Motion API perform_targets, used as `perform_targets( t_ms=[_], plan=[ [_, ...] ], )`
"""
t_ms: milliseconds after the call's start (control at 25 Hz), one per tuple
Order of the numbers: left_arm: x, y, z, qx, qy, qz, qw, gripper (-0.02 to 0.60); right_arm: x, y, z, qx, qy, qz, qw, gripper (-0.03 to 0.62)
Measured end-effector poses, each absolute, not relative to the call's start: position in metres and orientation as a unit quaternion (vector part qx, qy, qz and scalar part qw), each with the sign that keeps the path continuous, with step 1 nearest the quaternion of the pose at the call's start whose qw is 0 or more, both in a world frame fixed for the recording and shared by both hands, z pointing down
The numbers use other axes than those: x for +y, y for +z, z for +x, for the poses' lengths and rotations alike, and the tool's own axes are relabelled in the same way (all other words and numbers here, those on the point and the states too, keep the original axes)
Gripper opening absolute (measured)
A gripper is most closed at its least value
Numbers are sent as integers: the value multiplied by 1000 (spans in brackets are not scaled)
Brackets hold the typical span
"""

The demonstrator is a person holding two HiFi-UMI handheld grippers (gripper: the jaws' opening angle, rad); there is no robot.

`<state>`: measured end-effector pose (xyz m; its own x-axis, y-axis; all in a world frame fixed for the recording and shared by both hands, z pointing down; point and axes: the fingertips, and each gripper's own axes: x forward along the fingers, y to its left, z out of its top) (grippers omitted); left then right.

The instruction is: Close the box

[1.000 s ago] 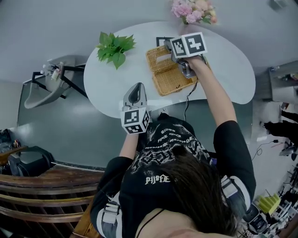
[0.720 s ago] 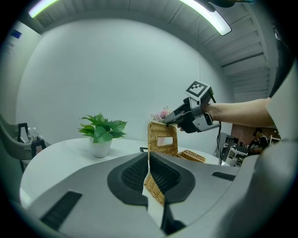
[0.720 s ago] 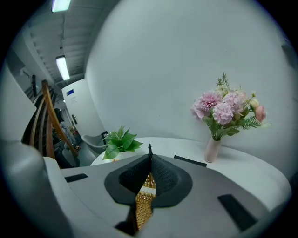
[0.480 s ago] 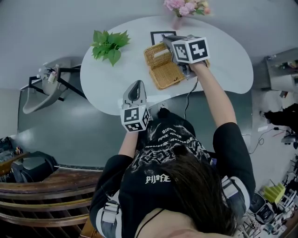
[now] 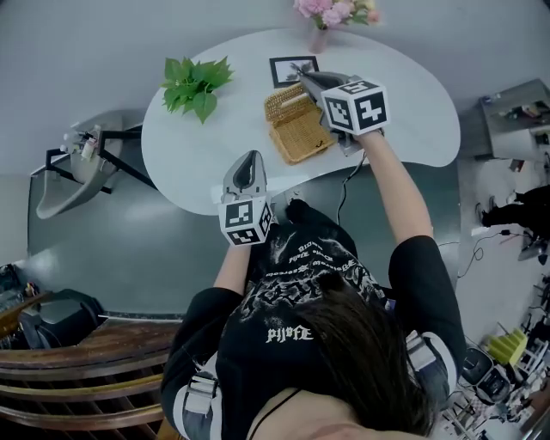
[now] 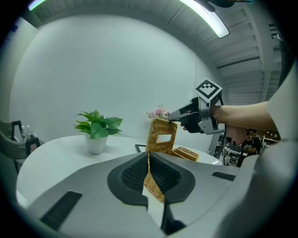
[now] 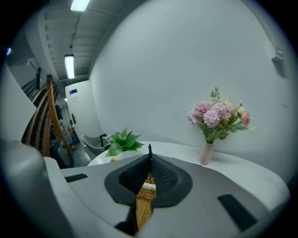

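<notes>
A woven wicker box [image 5: 302, 142] lies open on the white round table [image 5: 412, 103]. Its lid [image 5: 284, 101] stands nearly upright, and in the left gripper view the lid [image 6: 160, 135] rises above the base [image 6: 186, 153]. My right gripper [image 5: 301, 79] is shut on the lid's top edge, its tips [image 6: 171, 117] pinching the weave. In the right gripper view, wicker [image 7: 144, 204] shows between the closed jaws of the right gripper [image 7: 150, 149]. My left gripper [image 5: 249, 159] hovers at the table's near edge, shut with nothing in it; it [image 6: 148, 154] points toward the box.
A potted green plant [image 5: 191, 84] stands at the table's left. A vase of pink flowers [image 5: 331, 10] sits at the far edge, and a small framed card [image 5: 290, 69] lies behind the box. A grey chair [image 5: 77, 163] stands left of the table.
The right gripper has moved left and up with the lid, which has swung from lying open to nearly upright. The left gripper has hardly moved.
</notes>
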<state>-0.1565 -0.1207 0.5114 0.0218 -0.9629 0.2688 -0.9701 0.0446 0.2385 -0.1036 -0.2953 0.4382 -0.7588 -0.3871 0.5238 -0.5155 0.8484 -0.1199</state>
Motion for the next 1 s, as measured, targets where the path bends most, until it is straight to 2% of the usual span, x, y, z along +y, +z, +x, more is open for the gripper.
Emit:
perform_targets(
  t_ms=[1000],
  plan=[
    [-123,516,-156,-670,17,720,181,29,-271,440,-77,-928,121,276,217,41]
  ],
)
